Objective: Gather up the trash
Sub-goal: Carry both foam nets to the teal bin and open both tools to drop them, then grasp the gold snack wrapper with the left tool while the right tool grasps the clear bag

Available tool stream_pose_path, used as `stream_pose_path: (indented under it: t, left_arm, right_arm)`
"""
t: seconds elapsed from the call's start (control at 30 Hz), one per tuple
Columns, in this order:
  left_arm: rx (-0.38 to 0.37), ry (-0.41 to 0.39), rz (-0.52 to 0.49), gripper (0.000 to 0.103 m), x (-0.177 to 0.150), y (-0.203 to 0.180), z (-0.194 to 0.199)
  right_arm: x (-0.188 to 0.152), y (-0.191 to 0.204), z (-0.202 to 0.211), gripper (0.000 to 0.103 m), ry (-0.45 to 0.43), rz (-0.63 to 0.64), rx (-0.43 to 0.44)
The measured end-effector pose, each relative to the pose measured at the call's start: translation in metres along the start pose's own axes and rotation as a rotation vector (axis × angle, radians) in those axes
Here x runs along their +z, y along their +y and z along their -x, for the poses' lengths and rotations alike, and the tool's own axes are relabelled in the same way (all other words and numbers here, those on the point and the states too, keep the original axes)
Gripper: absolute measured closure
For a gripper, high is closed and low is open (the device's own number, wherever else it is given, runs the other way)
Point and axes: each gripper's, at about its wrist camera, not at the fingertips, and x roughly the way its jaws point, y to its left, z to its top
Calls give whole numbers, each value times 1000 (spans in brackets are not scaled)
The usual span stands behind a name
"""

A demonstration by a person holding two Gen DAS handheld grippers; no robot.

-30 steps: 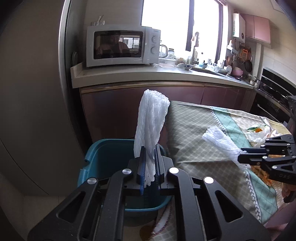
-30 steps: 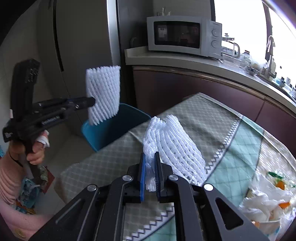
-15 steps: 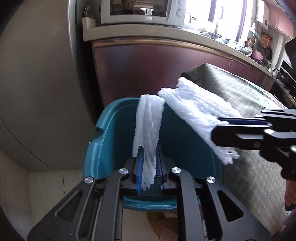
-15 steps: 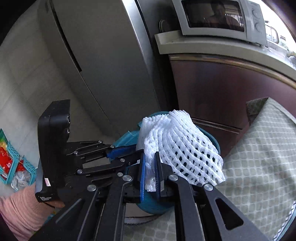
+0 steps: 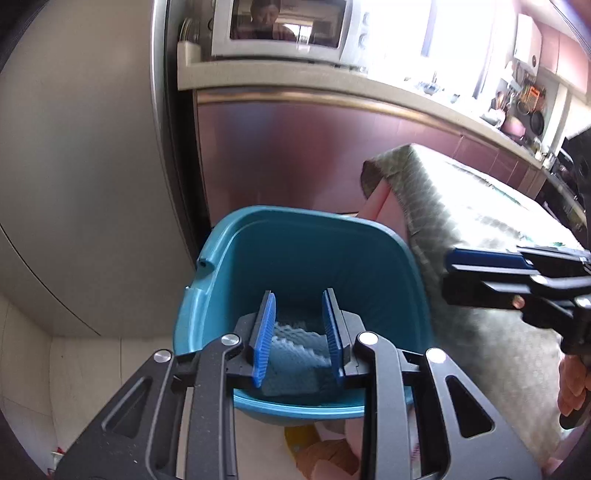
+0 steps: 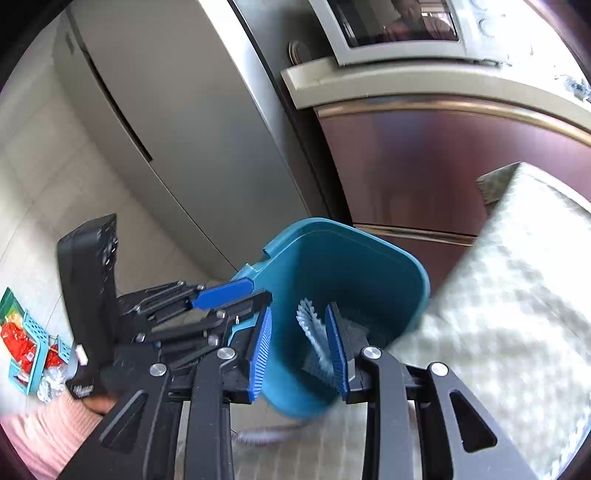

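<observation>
A teal plastic bin stands on the floor beside the table; it also shows in the right wrist view. My left gripper is open and empty above the bin's mouth. White foam fruit net lies at the bin's bottom between its blue pads. My right gripper is open and empty over the bin's rim, with a white foam net inside the bin between its fingers. The right gripper shows at the right in the left wrist view; the left gripper shows at the left in the right wrist view.
A table with a green patterned cloth stands right of the bin. A steel fridge is at left, maroon cabinets and a microwave behind. A teal basket with red packets sits on the floor.
Both grippers have opened and let go of their white foam nets, which have dropped into the teal bin. Both grippers moved closer over the bin.
</observation>
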Motion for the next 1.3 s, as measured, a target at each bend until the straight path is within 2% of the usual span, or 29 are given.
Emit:
stream_pose_path:
  t: [0.07,0.17,0.3,0.5,0.63,0.8,0.97,1.3]
  left_arm:
    - [-32,-31,-12,75,1,-12,13]
    - [-97,-87,-58,71,1,-39,35]
    - [-218,-126,-149,68,-1,-89,58]
    - [-431,-79,-247,66,-18,-169,68]
    - [-496,-18,-290,65,-37,-212,64]
    - [-532,42,-310,65,-53,-246,59]
    - [-537,68,-318,65,-61,-256,52]
    - [-523,79,-350,61,-67,-259,52]
  right_arm:
    - [-10,0,23,67,-27,21,-12]
    - [-25,-1,60,66,-71,46,-48]
    - [-48,-11,117,61,-151,30,-99]
    - [-100,-43,198,60,-230,-85,-250]
    - [-128,-62,227,60,-241,-151,-349]
    - [-157,-89,246,60,-225,-213,-398]
    - [-166,-107,244,60,-205,-249,-399]
    - [-167,-111,234,60,-199,-285,-329]
